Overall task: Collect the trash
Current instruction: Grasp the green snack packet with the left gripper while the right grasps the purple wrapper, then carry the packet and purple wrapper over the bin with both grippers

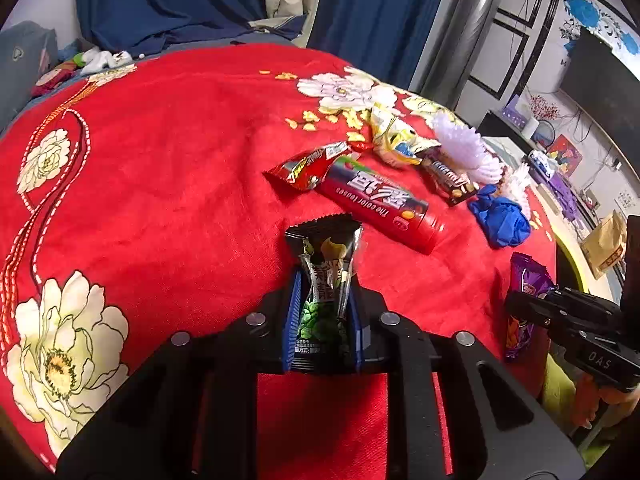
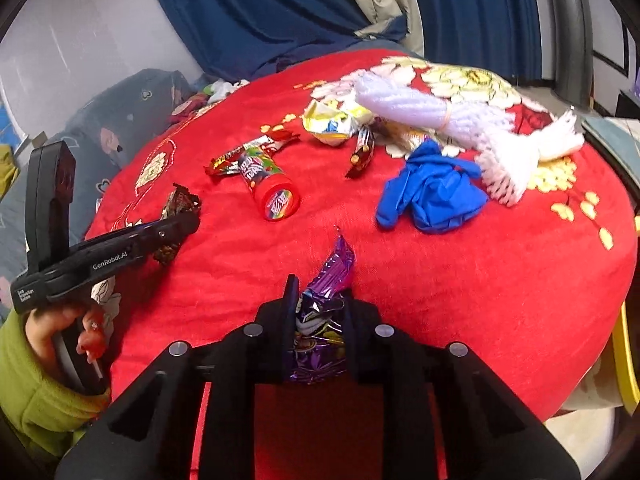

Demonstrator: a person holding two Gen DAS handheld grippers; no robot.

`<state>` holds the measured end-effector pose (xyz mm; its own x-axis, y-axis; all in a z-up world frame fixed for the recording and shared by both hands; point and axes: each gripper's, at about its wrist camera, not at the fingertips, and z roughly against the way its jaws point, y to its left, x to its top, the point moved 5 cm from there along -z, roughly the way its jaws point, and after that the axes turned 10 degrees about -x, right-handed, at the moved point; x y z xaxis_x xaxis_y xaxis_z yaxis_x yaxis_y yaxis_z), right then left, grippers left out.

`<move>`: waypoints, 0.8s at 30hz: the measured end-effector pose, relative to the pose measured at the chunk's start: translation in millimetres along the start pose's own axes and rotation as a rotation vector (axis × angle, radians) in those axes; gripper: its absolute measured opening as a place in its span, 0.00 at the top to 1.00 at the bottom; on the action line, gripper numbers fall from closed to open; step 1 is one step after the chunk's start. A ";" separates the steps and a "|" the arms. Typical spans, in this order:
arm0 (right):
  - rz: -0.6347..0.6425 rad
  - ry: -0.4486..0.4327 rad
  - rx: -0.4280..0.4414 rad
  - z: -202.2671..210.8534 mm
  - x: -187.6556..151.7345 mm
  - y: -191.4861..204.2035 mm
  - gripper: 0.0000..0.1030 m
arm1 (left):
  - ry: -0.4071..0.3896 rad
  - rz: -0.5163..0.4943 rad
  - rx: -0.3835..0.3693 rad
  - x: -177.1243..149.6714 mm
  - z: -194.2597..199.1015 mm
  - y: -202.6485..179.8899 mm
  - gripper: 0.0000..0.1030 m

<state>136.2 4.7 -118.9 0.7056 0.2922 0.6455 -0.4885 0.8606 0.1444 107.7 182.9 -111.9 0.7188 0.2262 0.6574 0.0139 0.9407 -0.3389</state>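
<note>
My left gripper is shut on a black and green snack wrapper, held above the red flowered cloth. My right gripper is shut on a purple foil wrapper; it also shows in the left wrist view. On the cloth lie a red candy tube, a red wrapper, a yellow crumpled bag, a brown chocolate bar wrapper, a blue glove and white foam netting.
The left gripper and the hand in a green sleeve show at the left of the right wrist view. Blue curtains hang behind. A metal pipe and cluttered shelf stand at right. Clothes lie at far left.
</note>
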 end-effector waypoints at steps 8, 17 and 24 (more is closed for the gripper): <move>0.033 -0.071 -0.015 15.1 7.3 -2.4 0.82 | -0.075 -0.027 -0.017 9.9 17.1 -10.3 0.88; 0.045 -0.121 -0.019 29.3 12.6 -6.1 0.82 | -0.139 -0.105 -0.054 19.1 34.9 -42.6 0.89; 0.021 -0.156 -0.030 40.2 17.1 -18.8 0.82 | -0.135 -0.173 -0.099 15.9 31.6 -78.7 0.89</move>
<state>136.7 -23.2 -80.4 0.6063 0.2440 0.7569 -0.4850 0.8677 0.1088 96.0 120.4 -53.5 0.6001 0.1022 0.7934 0.2015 0.9405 -0.2736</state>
